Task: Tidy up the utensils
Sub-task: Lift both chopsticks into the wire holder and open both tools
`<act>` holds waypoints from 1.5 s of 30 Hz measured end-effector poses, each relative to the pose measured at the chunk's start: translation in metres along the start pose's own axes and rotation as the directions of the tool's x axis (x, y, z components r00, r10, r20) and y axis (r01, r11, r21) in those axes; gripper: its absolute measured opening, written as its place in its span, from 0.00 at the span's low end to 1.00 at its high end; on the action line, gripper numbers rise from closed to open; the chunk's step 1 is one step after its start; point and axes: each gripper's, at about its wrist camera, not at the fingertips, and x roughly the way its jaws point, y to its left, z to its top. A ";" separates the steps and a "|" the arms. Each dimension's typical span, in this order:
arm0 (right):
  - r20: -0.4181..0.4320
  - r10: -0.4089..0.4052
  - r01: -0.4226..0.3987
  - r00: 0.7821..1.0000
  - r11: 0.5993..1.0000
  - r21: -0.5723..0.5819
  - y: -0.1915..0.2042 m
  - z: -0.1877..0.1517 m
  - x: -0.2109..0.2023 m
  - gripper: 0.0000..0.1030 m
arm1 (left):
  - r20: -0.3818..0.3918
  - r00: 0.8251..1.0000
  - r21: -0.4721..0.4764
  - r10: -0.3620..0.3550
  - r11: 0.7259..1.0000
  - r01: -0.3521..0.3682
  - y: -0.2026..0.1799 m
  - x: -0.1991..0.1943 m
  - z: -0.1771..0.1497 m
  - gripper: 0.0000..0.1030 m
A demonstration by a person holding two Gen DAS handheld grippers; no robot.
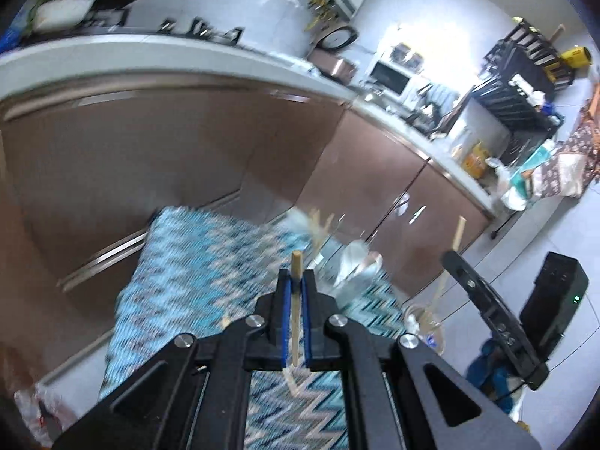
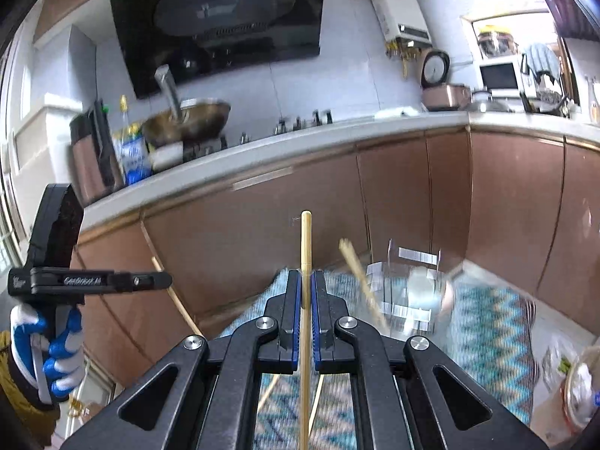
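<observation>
My left gripper (image 1: 296,281) is shut on a wooden chopstick (image 1: 296,262) whose blunt end sticks up past the blue pads. My right gripper (image 2: 306,281) is shut on another wooden chopstick (image 2: 305,240) that stands upright between its pads. Both are held above a table with a blue zigzag cloth (image 1: 210,262). A clear plastic utensil holder (image 2: 408,288) stands on the cloth ahead right of the right gripper, with a chopstick (image 2: 360,281) leaning in it. The right gripper also shows in the left wrist view (image 1: 487,307), and the left gripper shows in the right wrist view (image 2: 93,281).
Brown kitchen cabinets (image 2: 412,195) under a white counter (image 2: 262,153) stand close behind the table. A wok (image 2: 187,123) sits on the stove. A clear glass (image 1: 423,322) and crumpled plastic (image 1: 356,262) lie on the cloth. A black box (image 1: 555,296) stands on the floor.
</observation>
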 end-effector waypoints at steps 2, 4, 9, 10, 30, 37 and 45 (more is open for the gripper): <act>0.043 -0.007 0.007 0.999 1.000 -0.006 -0.006 0.016 0.008 0.05 | 0.032 0.999 0.023 -0.020 1.000 0.019 -0.014 0.010 0.019 0.04; 0.096 -0.012 0.012 0.995 1.000 -0.005 -0.013 0.034 0.019 0.05 | 0.063 0.997 0.046 -0.040 0.998 0.038 -0.028 0.022 0.036 0.04; 0.176 -0.056 0.055 0.983 0.998 0.012 -0.038 0.062 0.059 0.05 | 0.124 0.992 0.113 -0.034 0.993 0.020 -0.058 0.065 0.067 0.04; 0.178 -0.060 0.058 0.982 0.998 0.018 -0.042 0.063 0.065 0.05 | 0.126 0.992 0.120 -0.029 0.993 0.014 -0.062 0.078 0.071 0.04; 0.125 -0.226 0.233 0.966 0.971 -0.046 -0.070 -0.001 0.124 0.06 | 0.089 0.992 0.169 0.086 0.981 -0.100 -0.060 0.193 0.040 0.10; 0.122 -0.240 0.246 0.963 0.969 -0.031 -0.059 -0.003 0.098 0.29 | 0.122 0.991 0.143 0.059 0.987 -0.077 -0.058 0.148 0.038 0.29; 0.186 -0.281 0.289 0.942 0.957 -0.018 -0.024 0.004 0.027 0.63 | 0.209 0.975 0.143 0.071 0.985 -0.102 -0.065 0.068 0.025 0.42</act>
